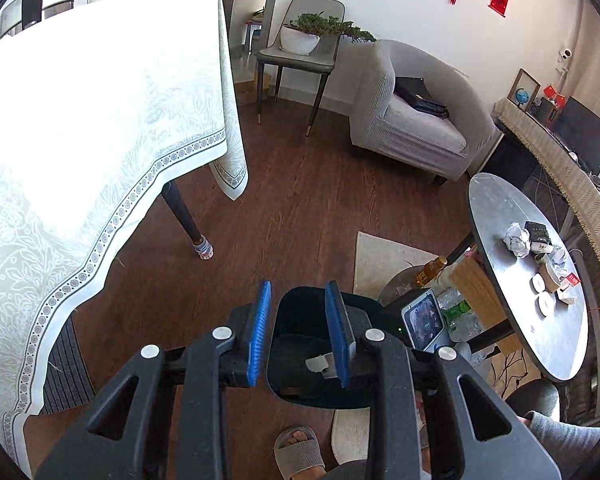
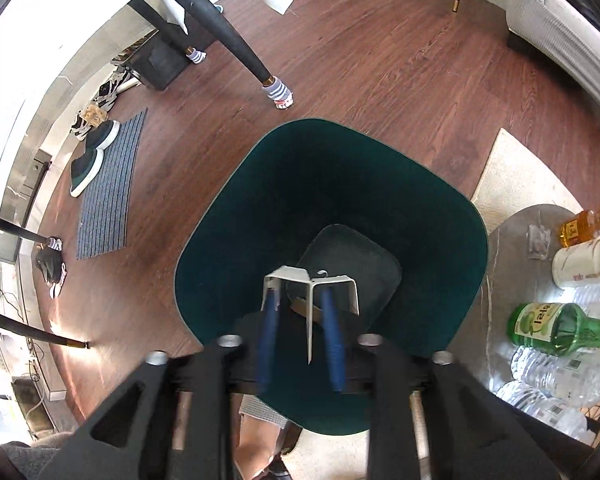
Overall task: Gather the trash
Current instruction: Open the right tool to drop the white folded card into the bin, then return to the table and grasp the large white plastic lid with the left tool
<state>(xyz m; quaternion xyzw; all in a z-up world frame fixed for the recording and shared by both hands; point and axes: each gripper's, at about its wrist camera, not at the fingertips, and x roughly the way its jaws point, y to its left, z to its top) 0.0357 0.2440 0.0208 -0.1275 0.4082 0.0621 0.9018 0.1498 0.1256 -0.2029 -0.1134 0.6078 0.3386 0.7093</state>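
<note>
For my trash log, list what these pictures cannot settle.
Right wrist view: whether the white folded card piece touches the blurred jaws.
Same view: floor of the dark green plastic bin, shadowed, partly behind that card.
Left wrist view: litter on the round grey table, too small.

The left gripper (image 1: 300, 332) hangs above the wooden floor (image 1: 300, 200) with its blue pads (image 1: 259, 332) standing a little apart and nothing between them, and below it sits a dark bin (image 1: 296, 356) with a pale scrap (image 1: 319, 363) inside. To the left stands a table under a white patterned cloth (image 1: 80, 128); to the right a round grey table (image 1: 496, 208) carries crumpled paper (image 1: 517, 239), small cartons and two white discs. Farther back are a grey armchair (image 1: 412, 128) and a chair (image 1: 300, 60) holding a potted plant (image 1: 312, 30), while a slippered foot (image 1: 300, 452) shows at the bottom edge.
</note>
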